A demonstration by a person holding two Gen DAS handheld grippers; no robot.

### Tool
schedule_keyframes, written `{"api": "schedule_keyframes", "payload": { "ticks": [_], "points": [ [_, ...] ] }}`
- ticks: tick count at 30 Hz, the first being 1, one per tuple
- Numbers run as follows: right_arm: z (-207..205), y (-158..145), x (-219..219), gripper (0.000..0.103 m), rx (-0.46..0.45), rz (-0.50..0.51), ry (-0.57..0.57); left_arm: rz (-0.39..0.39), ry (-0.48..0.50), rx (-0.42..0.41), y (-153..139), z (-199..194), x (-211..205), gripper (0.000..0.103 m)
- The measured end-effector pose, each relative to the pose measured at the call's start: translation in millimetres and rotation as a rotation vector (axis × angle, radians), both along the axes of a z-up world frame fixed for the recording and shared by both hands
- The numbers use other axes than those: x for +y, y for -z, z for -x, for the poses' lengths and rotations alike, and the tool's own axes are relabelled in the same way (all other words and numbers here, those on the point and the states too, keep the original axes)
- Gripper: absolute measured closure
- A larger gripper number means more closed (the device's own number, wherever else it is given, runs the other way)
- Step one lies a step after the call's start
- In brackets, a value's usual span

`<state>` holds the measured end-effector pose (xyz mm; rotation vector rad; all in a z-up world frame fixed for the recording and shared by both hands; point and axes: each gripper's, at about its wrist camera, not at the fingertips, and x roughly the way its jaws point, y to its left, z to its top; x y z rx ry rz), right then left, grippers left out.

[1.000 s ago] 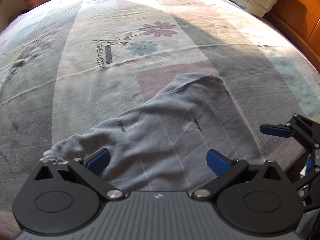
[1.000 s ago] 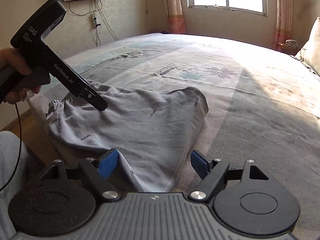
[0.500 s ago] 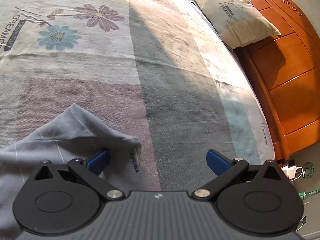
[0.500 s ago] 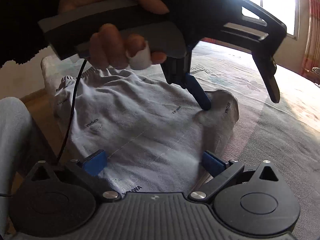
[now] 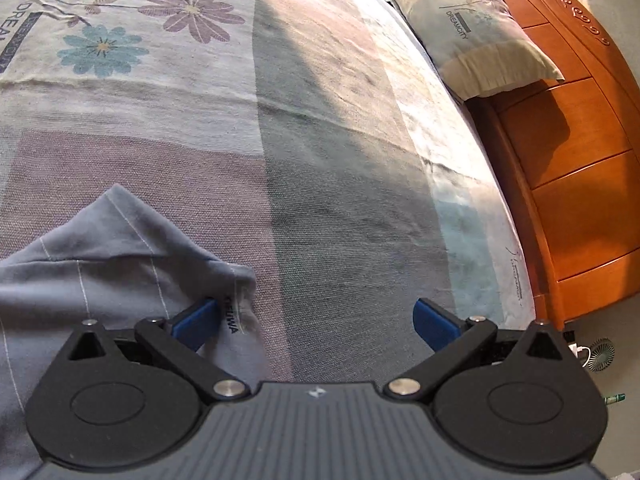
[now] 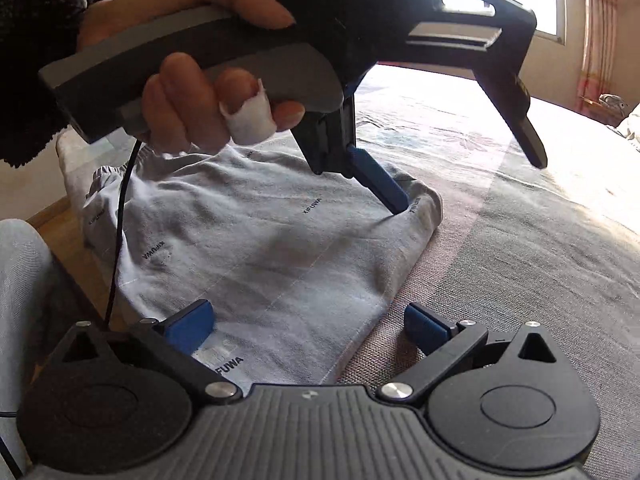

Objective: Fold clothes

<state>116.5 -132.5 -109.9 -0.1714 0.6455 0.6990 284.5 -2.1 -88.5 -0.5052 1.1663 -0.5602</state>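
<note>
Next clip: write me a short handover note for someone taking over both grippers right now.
Left gripper: open, one finger pressing on the far corner of the grey garment.
Right gripper: open, low over the garment's near edge, nothing held.
The garment lies fairly flat at the corner of the bed, with no finished fold visible.
Left to do: grip the edges and fold it.

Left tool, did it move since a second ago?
Yes. The left tool swung right, toward the pillow and the garment corner.

Soft grey cloth garment [image 6: 260,248]; coarse-woven bedsheet [image 5: 340,220]; glossy, likely wood headboard [image 5: 572,152].
</note>
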Motion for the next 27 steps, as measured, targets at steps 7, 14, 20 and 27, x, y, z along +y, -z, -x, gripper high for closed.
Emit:
{"api": "schedule_keyframes", "payload": {
  "ticks": [7, 14, 20, 27],
  "points": [
    [-0.8, 1.8, 1.7, 0.000, -0.006, 0.008, 0.020, 0.011, 0.012, -0.011, -6.4, 5.1, -1.8, 0.001],
    [-0.5, 0.8, 2.6, 0.000, -0.005, 0.011, 0.028, 0.025, -0.024, 0.019, 8.9, -4.3, -11.2, 0.001],
    [-3.8, 0.3, -1.8, 0.000, 0.003, 0.003, 0.051, 0.050, 0.025, -0.002, -1.8, 8.2, -4.5, 0.001],
    [-4.1, 1.6, -1.2, 0.000, 0.001, 0.007, 0.056, 0.046, -0.023, -0.006, 4.5, 5.3, 3.6, 0.001]
  ]
}}
